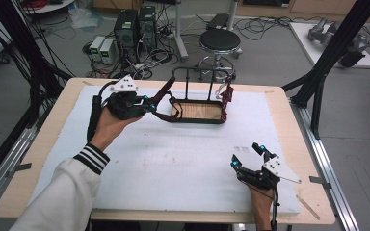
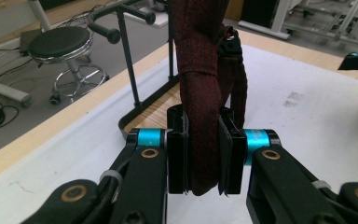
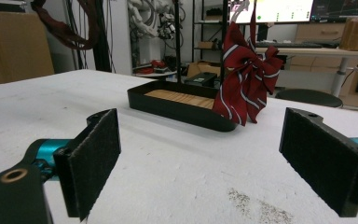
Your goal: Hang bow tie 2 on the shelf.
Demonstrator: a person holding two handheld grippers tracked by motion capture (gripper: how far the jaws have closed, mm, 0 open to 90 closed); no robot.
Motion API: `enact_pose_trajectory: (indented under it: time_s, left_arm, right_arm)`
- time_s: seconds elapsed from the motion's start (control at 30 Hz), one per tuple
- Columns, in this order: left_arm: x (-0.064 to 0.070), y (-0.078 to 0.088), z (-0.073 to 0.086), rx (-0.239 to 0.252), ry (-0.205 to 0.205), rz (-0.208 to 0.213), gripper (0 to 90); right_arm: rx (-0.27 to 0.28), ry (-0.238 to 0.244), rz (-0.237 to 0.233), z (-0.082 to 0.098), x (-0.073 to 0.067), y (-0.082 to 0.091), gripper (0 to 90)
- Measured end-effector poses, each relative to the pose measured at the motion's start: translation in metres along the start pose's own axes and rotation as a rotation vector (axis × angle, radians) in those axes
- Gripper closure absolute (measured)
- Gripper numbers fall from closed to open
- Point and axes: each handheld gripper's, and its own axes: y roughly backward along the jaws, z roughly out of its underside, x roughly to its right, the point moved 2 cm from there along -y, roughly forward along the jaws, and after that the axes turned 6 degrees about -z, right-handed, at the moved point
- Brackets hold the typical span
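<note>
A black stand [image 1: 194, 119] with a wooden floor and a top rail sits at the back middle of the white mat. A red bow tie with white stripes [image 1: 227, 94] [image 3: 247, 88] hangs at the stand's right end. A dark red necktie [image 1: 165, 92] [image 2: 200, 70] runs from the top rail down to my left gripper [image 1: 148, 104] [image 2: 204, 154], which is shut on it just left of the stand. My right gripper [image 1: 246, 155] [image 3: 209, 158] rests open near the front right of the mat, with nothing between its pads, pointing at the stand [image 3: 177, 109].
The white mat [image 1: 183, 163] covers most of the wooden table. A black stool [image 1: 220, 41] and computer towers [image 1: 135, 29] stand on the floor behind the table. Black frame posts [image 1: 327, 62] rise at the table's right.
</note>
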Motion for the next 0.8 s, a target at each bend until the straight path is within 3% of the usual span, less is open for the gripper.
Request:
enact_pose_trajectory:
  time_s: [0.17,0.43,0.8]
  left_arm:
    - [-0.003,-0.011,-0.005,-0.004,-0.001,0.0,76.6]
    - [-0.012,-0.028,-0.016,0.028,0.015,-0.02,76.6]
    - [-0.028,-0.039,-0.02,0.046,0.039,-0.035,76.6]
  right_arm:
    - [0.01,0.007,0.003,0.0,-0.001,0.001,11.7]
    - [0.01,0.023,0.009,0.001,-0.002,0.001,11.7]
    - [0.01,0.032,0.012,0.001,-0.004,0.001,11.7]
